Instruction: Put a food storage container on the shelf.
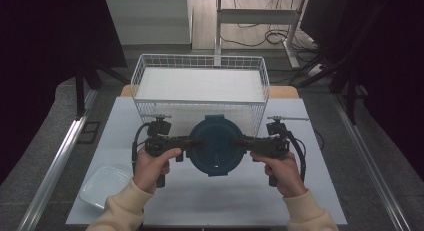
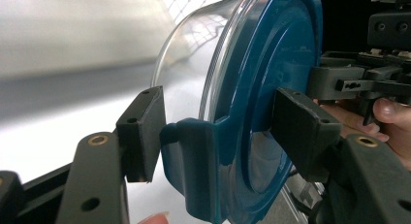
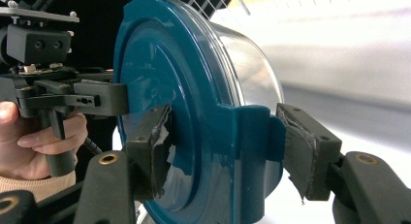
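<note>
A round clear container with a dark teal lid [image 1: 216, 141] hangs above the white table, lid towards the camera, held from both sides. My left gripper [image 1: 192, 142] is shut on the lid's left clasp, my right gripper [image 1: 242, 142] on the right clasp. In the left gripper view my left gripper [image 2: 220, 132] pinches the clasp [image 2: 194, 156] and lid rim, with the clear bowl [image 2: 194, 54] behind. In the right gripper view my right gripper [image 3: 225, 149] squeezes the other clasp [image 3: 252, 132]; one worn pad [image 3: 155, 146] lies on the lid's face.
A white wire basket [image 1: 200, 86] stands right behind the container at the table's far edge. A white square dish [image 1: 104, 185] lies at the front left corner. Metal rails run along both sides of the table [image 1: 225, 201].
</note>
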Motion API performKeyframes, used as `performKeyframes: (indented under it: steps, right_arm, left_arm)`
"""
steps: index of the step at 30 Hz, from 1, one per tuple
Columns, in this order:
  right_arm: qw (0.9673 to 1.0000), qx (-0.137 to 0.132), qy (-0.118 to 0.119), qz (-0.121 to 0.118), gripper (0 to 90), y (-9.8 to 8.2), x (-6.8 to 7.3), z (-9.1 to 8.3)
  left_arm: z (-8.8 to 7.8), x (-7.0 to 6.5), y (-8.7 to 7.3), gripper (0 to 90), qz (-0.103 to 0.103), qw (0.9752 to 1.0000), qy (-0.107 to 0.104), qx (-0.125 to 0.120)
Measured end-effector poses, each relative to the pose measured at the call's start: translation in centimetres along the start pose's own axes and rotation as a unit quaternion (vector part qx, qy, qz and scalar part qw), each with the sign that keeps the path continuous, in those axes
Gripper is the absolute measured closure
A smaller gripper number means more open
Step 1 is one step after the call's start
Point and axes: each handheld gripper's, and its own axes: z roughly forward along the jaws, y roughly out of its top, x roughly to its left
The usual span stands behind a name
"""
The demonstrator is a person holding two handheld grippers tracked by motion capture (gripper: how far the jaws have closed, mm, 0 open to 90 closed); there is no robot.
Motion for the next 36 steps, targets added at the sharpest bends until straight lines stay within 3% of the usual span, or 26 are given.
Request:
performKeyframes:
  steps: [5, 15, 36]
  right_arm:
    - [0.9998, -0.009, 0.003, -0.016, 40.2, 2.6, 1.4, 0.2]
    - [0.9994, -0.015, 0.009, -0.032, 41.1, 5.9, 2.7, 0.4]
    - [0.999, -0.025, 0.008, -0.035, 42.2, 12.4, 2.6, 0.8]
  left_arm:
    - [-1.2, -0.2, 1.9, 37.8, 0.0, 0.9999, 0.0, -0.012]
    - [-3.0, -0.1, 5.2, 38.5, 0.006, 0.9994, -0.007, -0.032]
    - [-3.0, 0.7, 12.0, 38.3, 0.002, 0.9985, -0.018, -0.052]
